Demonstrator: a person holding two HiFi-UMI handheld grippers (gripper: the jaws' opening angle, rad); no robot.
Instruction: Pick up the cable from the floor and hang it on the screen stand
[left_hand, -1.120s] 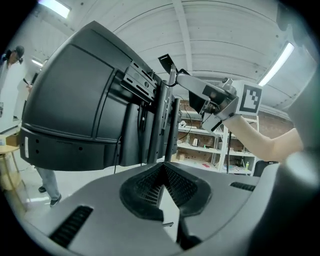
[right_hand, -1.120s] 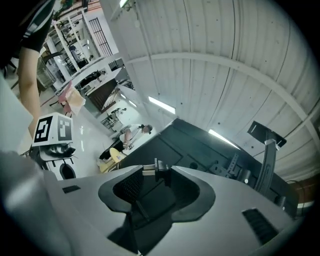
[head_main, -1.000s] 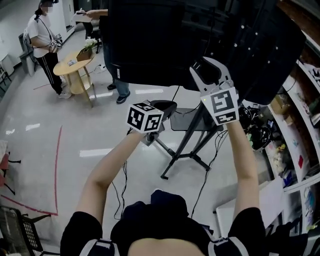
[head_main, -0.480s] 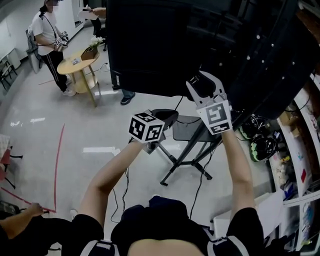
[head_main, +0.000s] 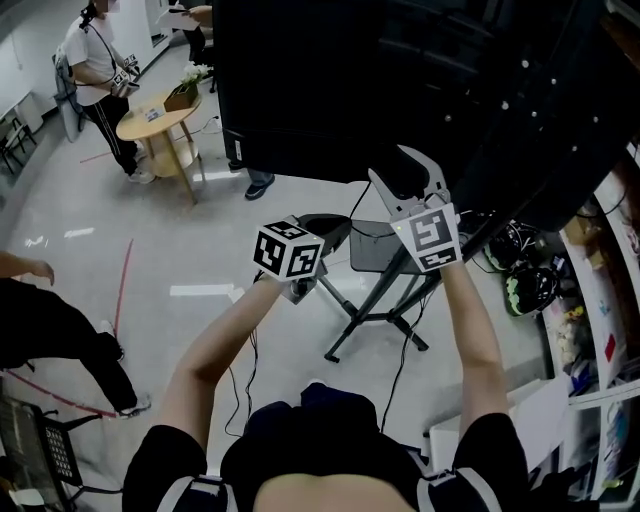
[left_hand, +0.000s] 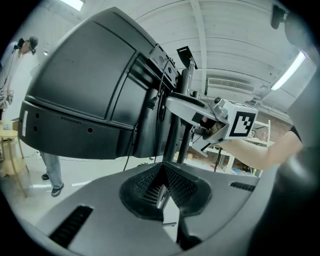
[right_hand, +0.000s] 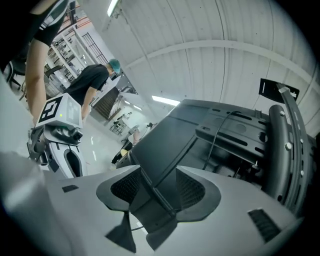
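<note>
One cable (left_hand: 131, 148) seemingly hanging vertical | left tool (left_hand: 162, 170) clenched | right tool (right_hand: 158, 189) just opening (nothing gripped)

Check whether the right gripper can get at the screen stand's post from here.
Probably yes: the right gripper, whose jaws have just been opening with nothing between them, is beside the post below the screen, and nothing blocks the way.

I'm looking down on a pale, glossy floor (head_main: 200, 330). The black stand (head_main: 372, 318) rests its spread legs on it at centre. A cable (head_main: 243, 385) trails down to it at lower centre, red tape (head_main: 128, 265) crosses it at left, and a round desk (head_main: 140, 128) stands at upper left.
</note>
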